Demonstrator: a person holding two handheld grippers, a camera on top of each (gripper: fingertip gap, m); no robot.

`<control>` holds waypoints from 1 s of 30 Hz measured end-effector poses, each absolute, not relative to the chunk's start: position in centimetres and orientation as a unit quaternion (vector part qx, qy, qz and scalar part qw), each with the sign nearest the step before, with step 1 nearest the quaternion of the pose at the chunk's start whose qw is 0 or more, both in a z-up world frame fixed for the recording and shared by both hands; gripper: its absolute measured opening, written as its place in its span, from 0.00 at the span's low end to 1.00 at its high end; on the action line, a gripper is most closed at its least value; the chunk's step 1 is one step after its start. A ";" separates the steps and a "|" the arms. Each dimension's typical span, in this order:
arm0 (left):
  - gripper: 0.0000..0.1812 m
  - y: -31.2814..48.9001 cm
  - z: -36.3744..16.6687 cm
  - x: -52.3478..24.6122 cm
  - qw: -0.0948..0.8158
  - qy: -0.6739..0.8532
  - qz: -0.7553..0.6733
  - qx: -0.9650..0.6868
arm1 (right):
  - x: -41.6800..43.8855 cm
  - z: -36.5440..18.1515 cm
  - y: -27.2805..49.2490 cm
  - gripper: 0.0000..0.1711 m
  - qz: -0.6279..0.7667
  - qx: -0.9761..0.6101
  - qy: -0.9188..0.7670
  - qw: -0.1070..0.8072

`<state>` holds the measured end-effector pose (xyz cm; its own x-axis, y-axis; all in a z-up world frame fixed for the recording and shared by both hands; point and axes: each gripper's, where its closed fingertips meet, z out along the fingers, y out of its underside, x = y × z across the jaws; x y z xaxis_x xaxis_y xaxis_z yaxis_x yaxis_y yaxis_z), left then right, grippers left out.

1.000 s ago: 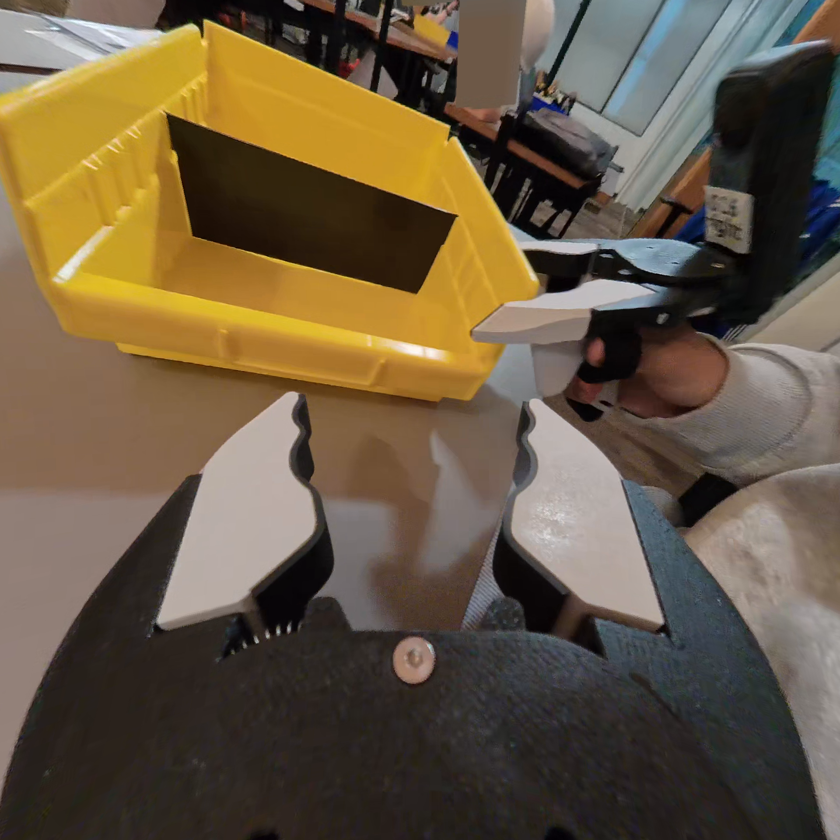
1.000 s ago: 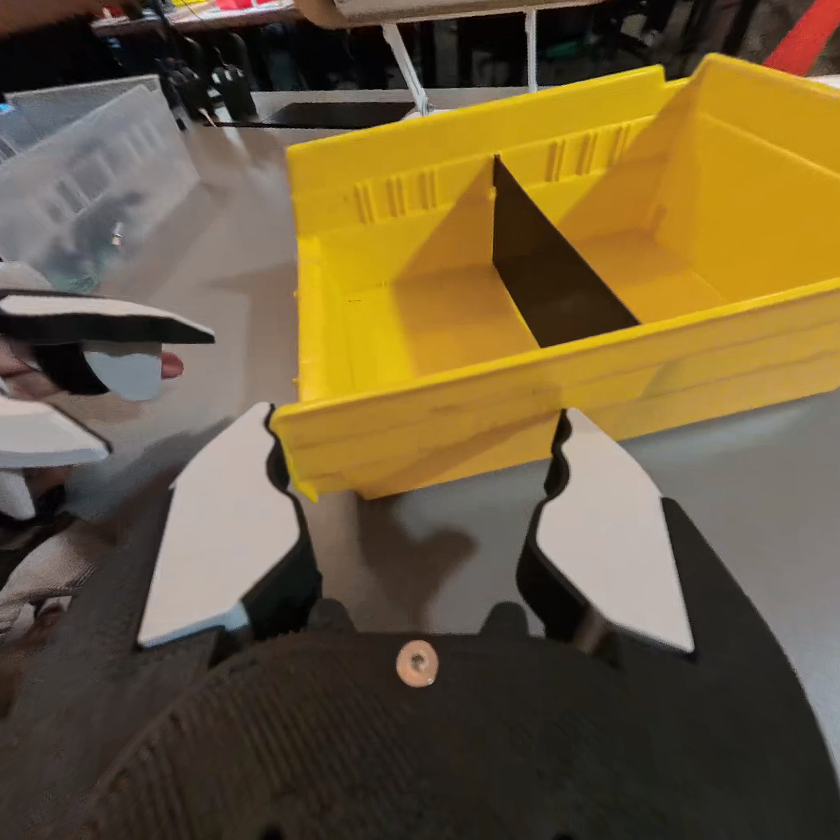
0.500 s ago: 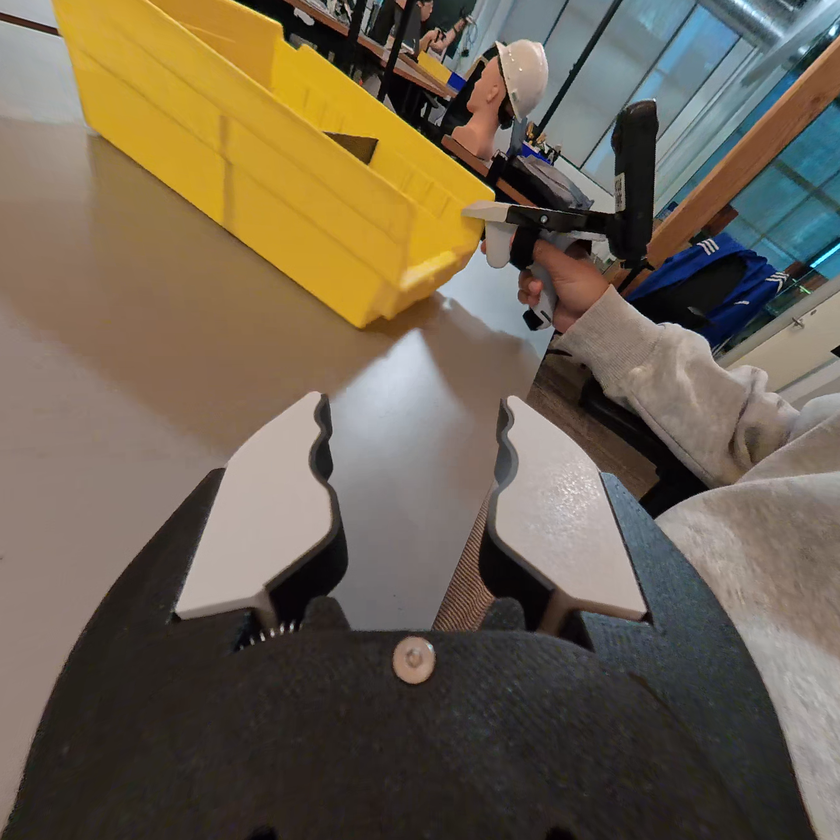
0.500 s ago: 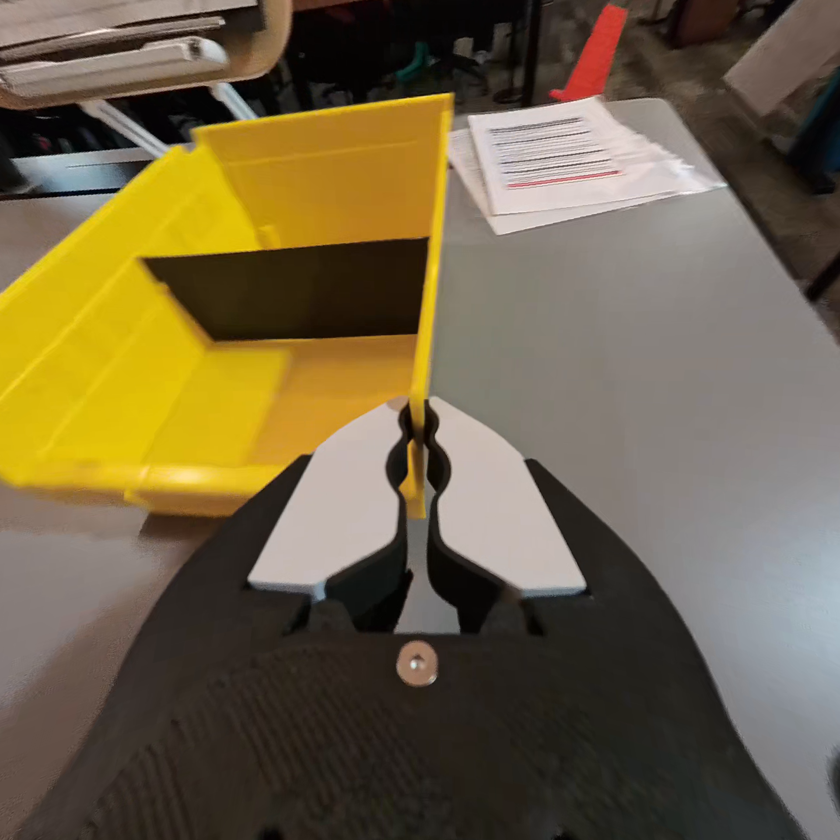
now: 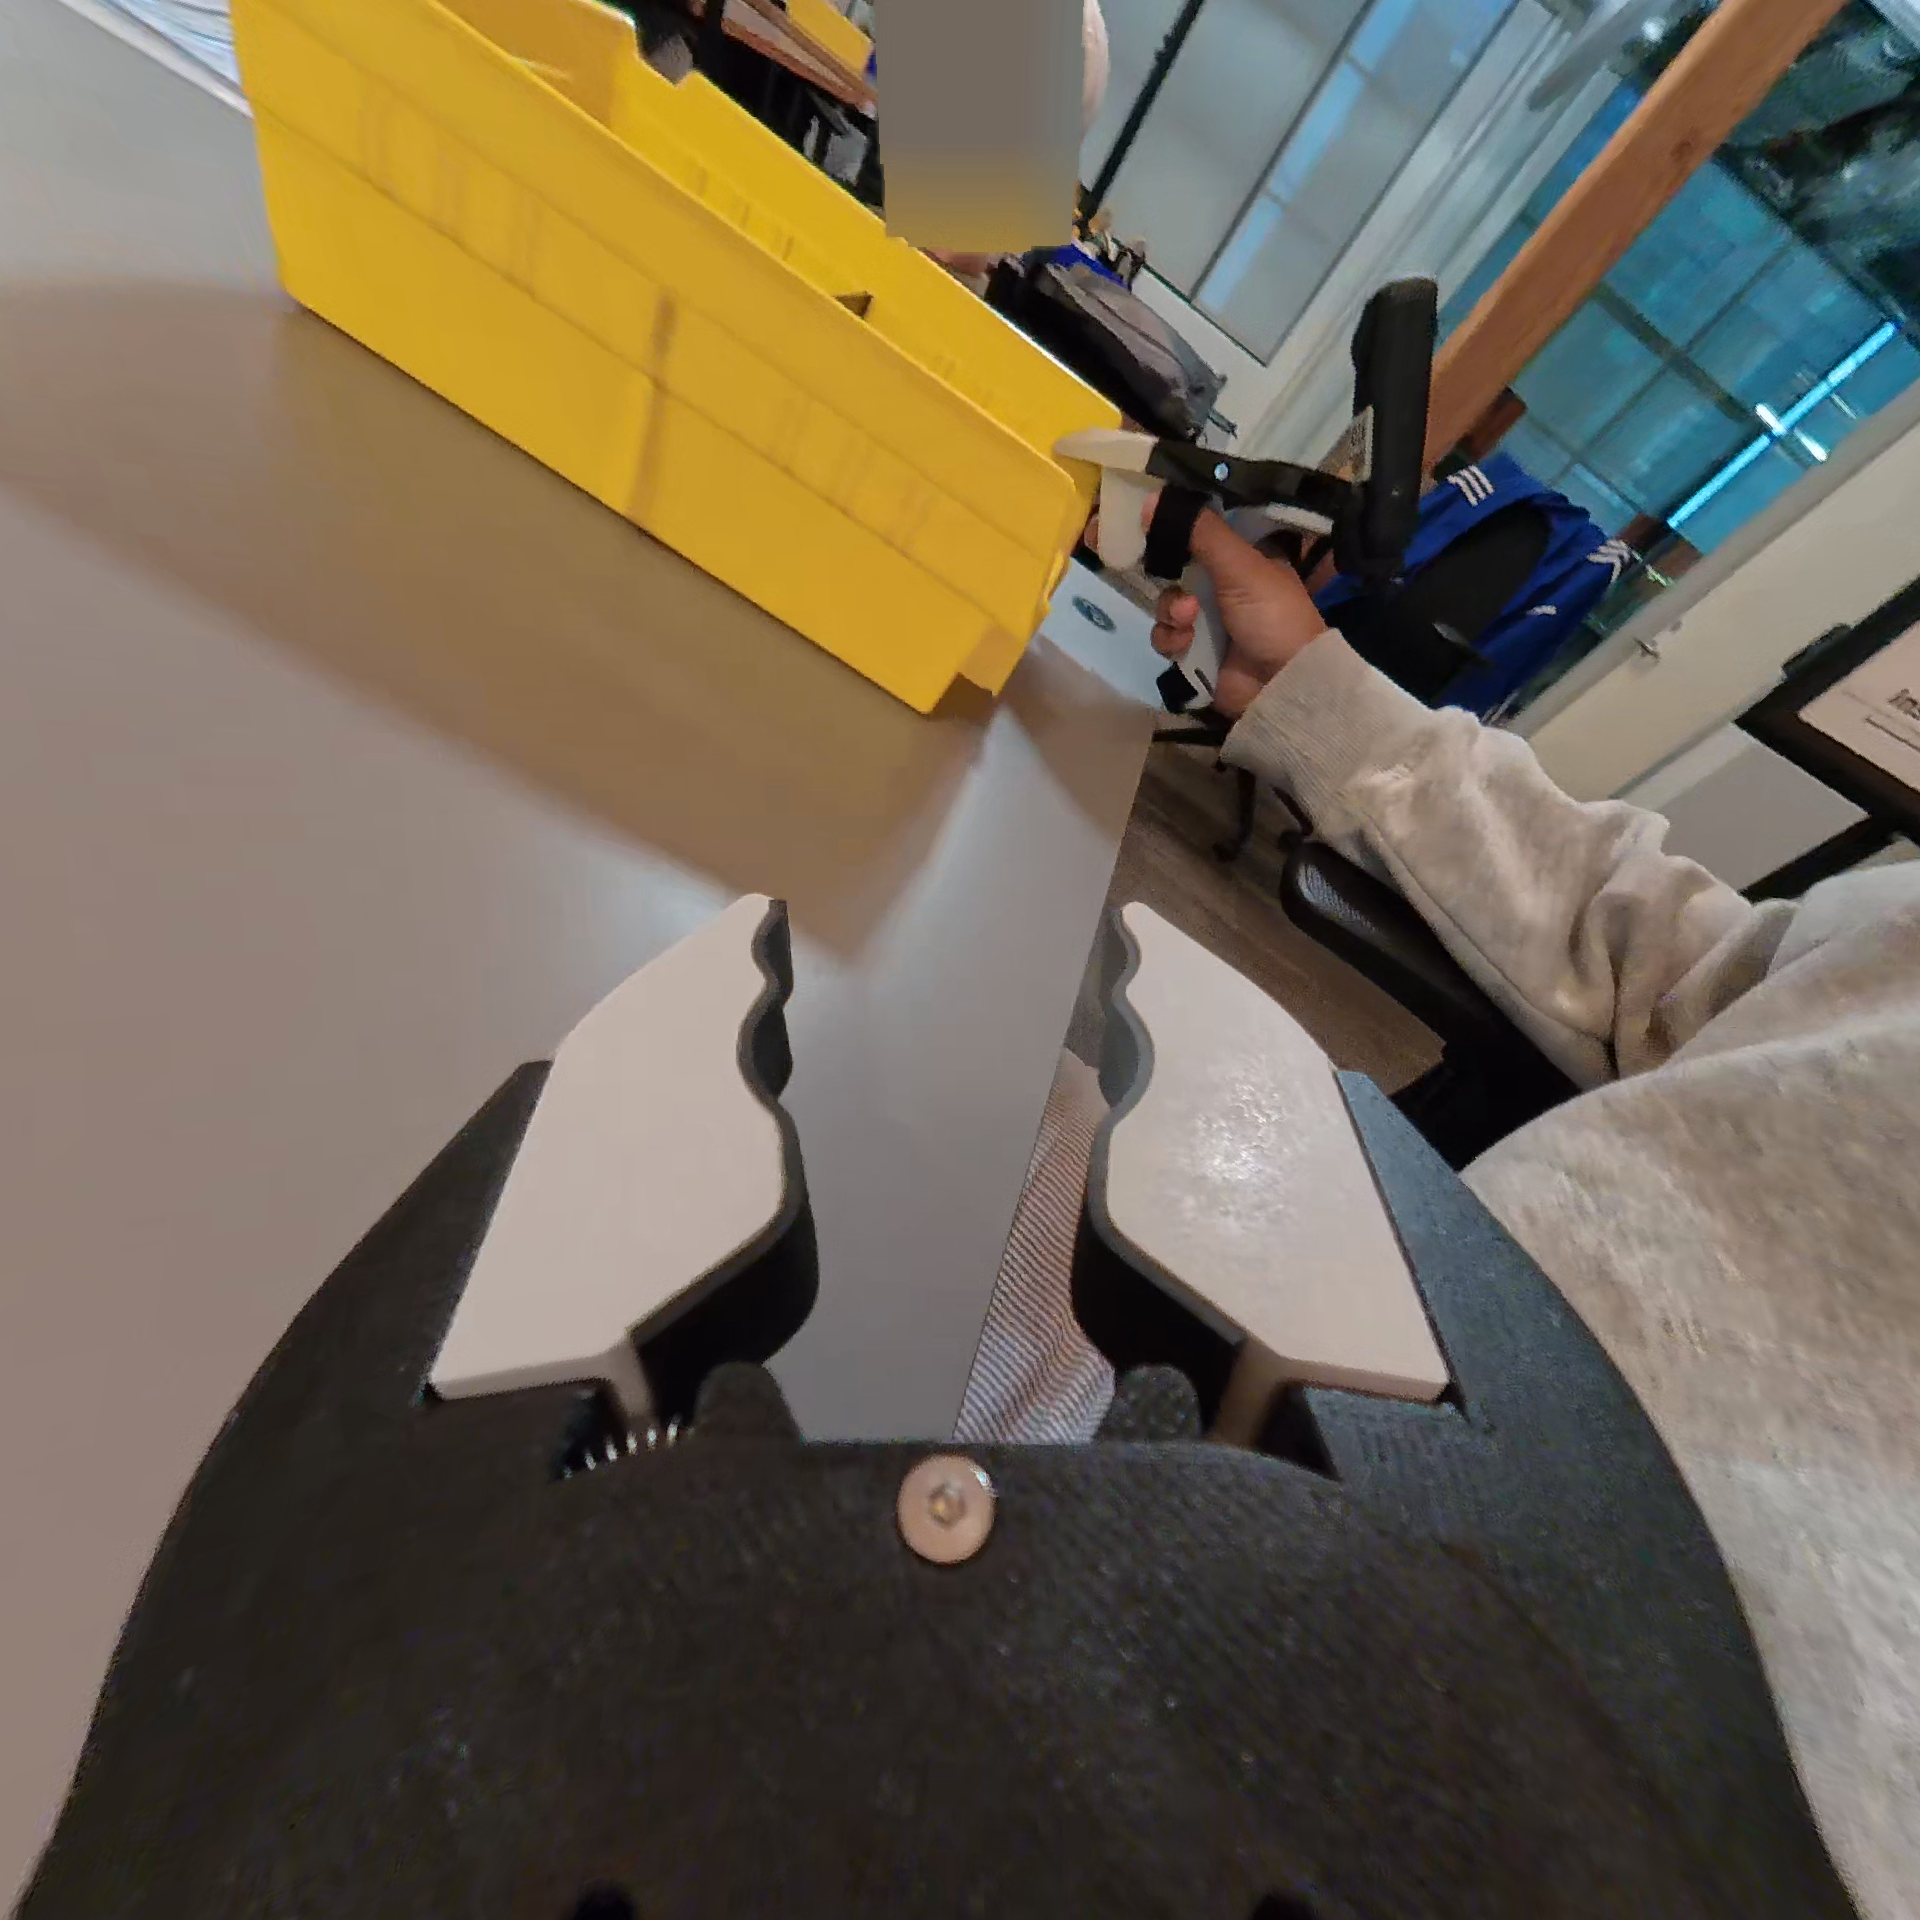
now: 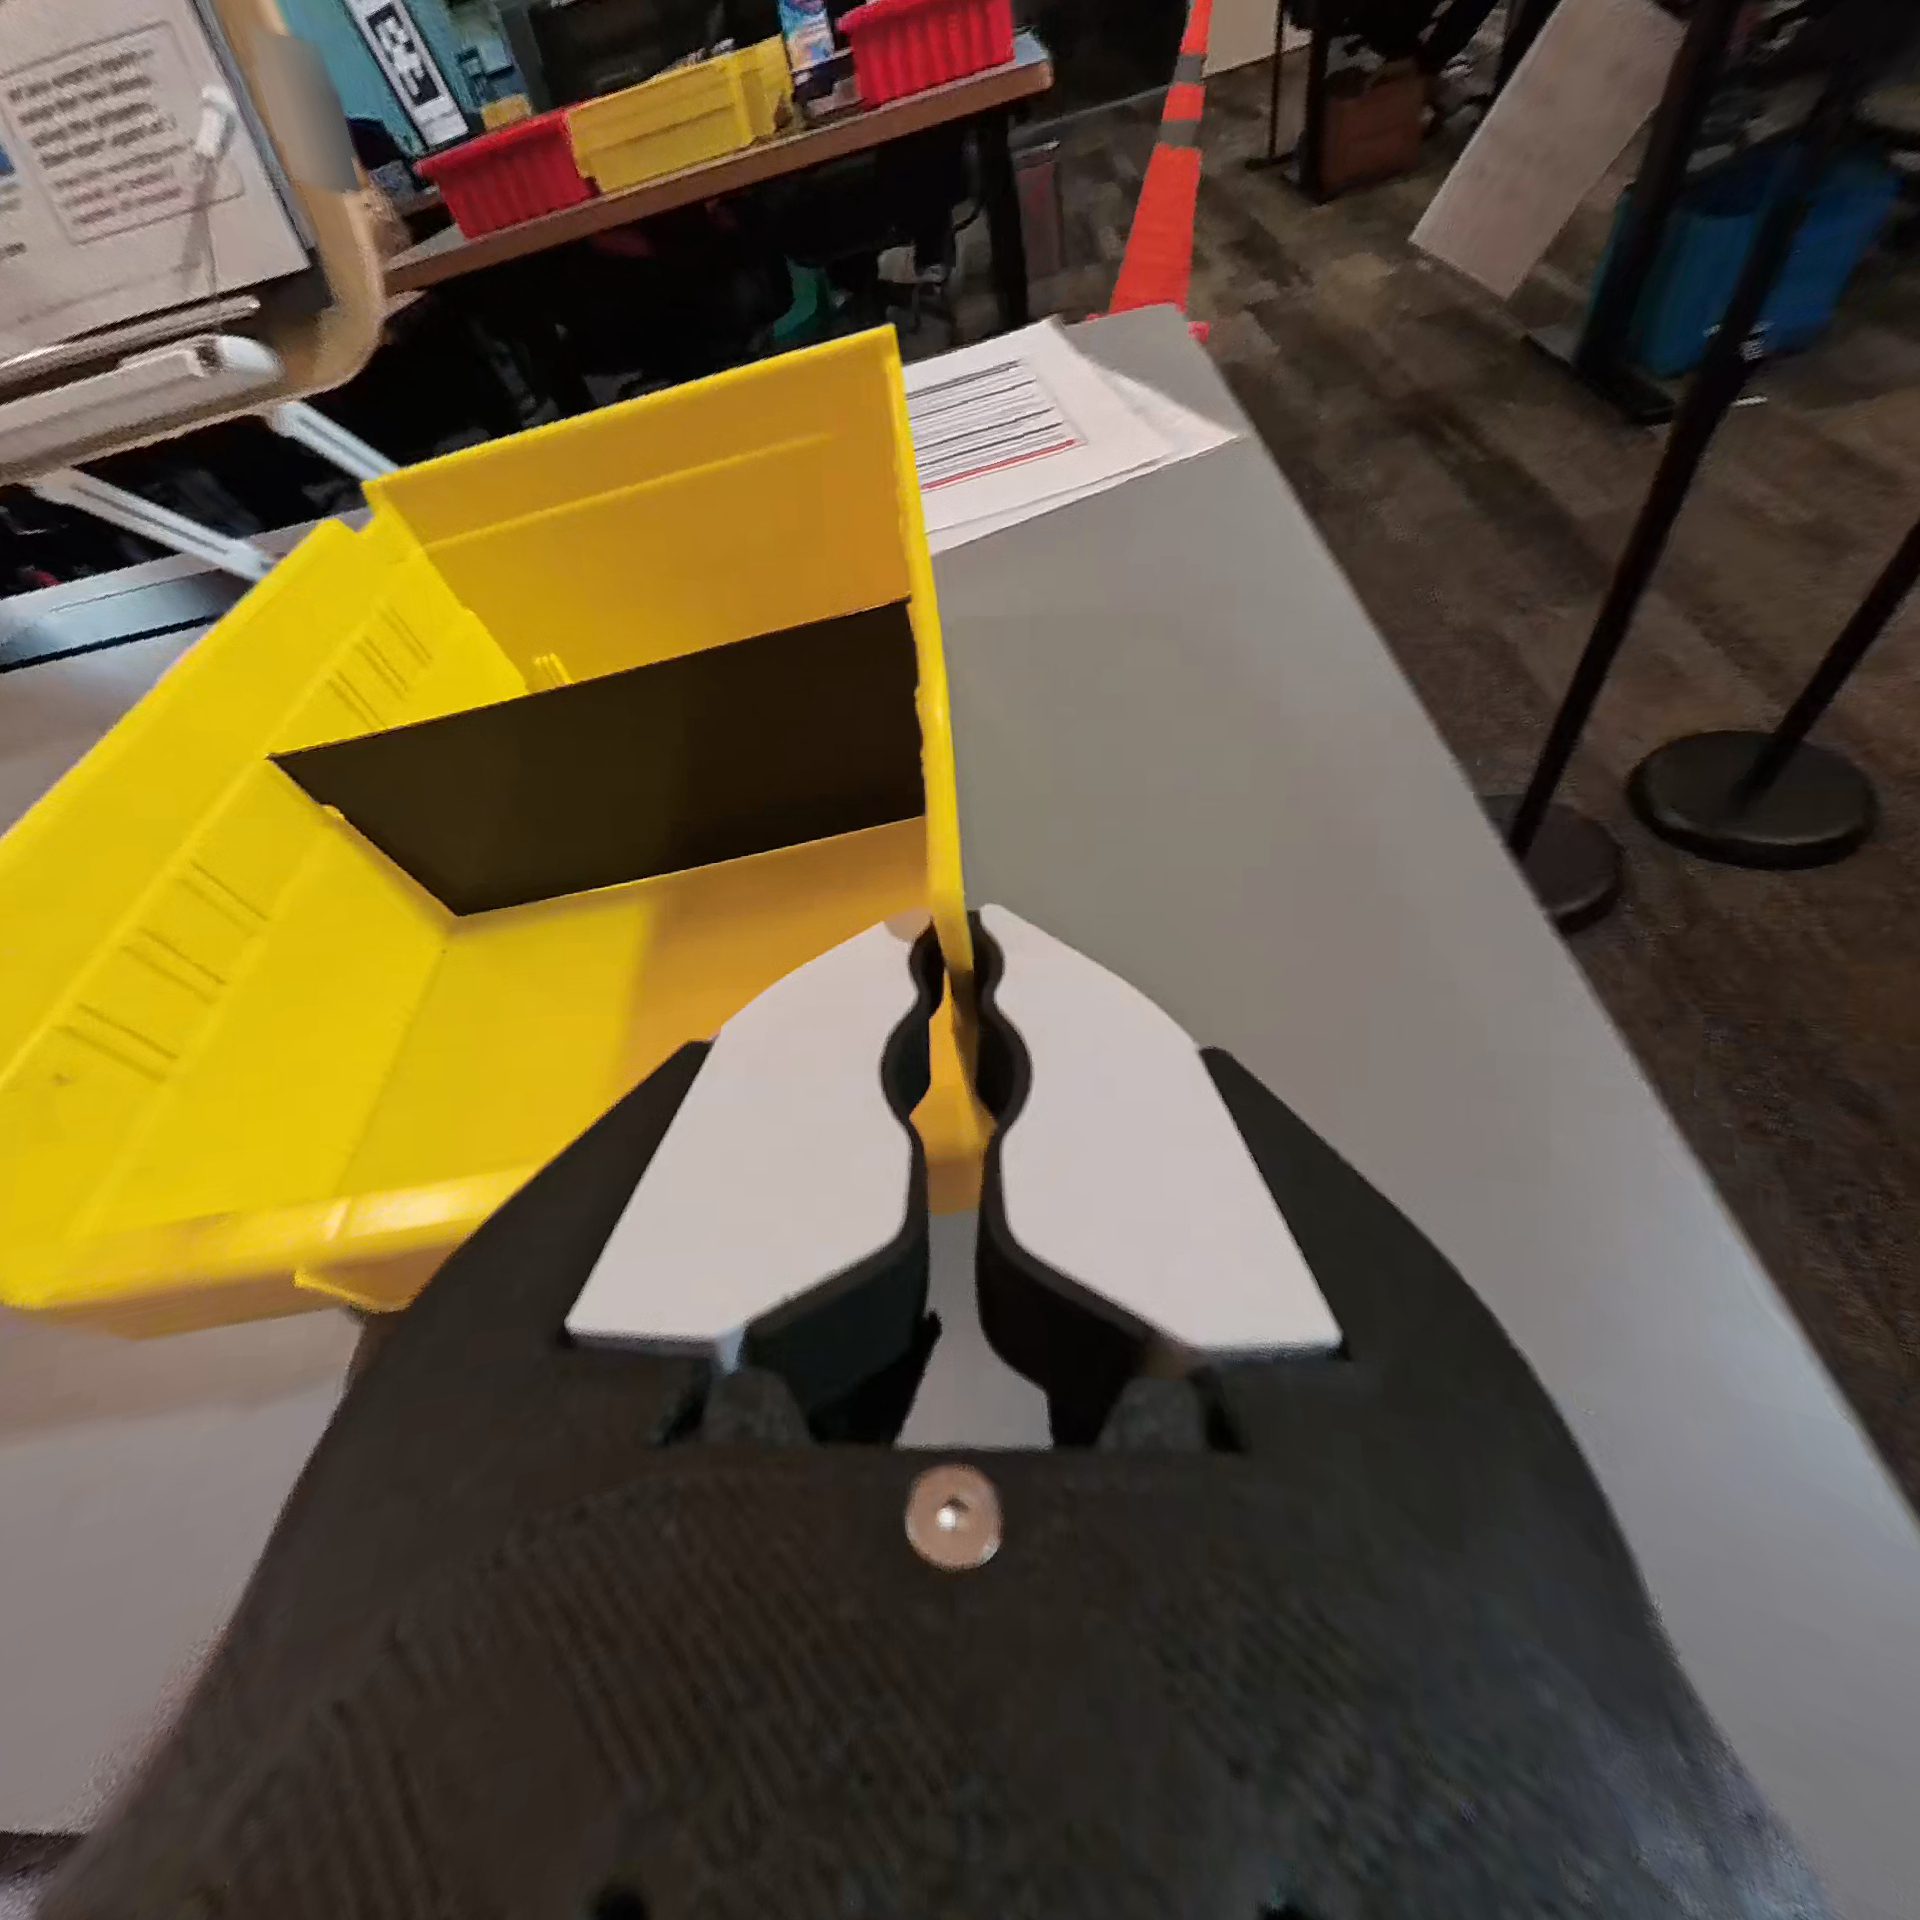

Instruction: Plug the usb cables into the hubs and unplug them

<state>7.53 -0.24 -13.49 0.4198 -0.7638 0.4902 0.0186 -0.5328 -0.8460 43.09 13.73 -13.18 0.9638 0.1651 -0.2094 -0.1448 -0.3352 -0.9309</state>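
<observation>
While fingers (image 6: 1132,1122) pinch bin wall (image 6: 940,790), corner

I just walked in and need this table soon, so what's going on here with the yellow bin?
A person is working with a handheld gripper in each hand. The right gripper is shut on the side wall of the yellow bin, near its front corner. The bin has a black divider and looks empty; it sits on the grey table, with some papers behind it. The left gripper is open over the table edge, holding nothing. No USB cables or hubs are in view.
</observation>
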 end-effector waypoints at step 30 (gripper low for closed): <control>0.29 0.3 -13.3 5.4 0.448 0.232 -0.442 -0.742 | 42.9 0.7 10.0 0.09 0.181 -0.604 0.031 0.775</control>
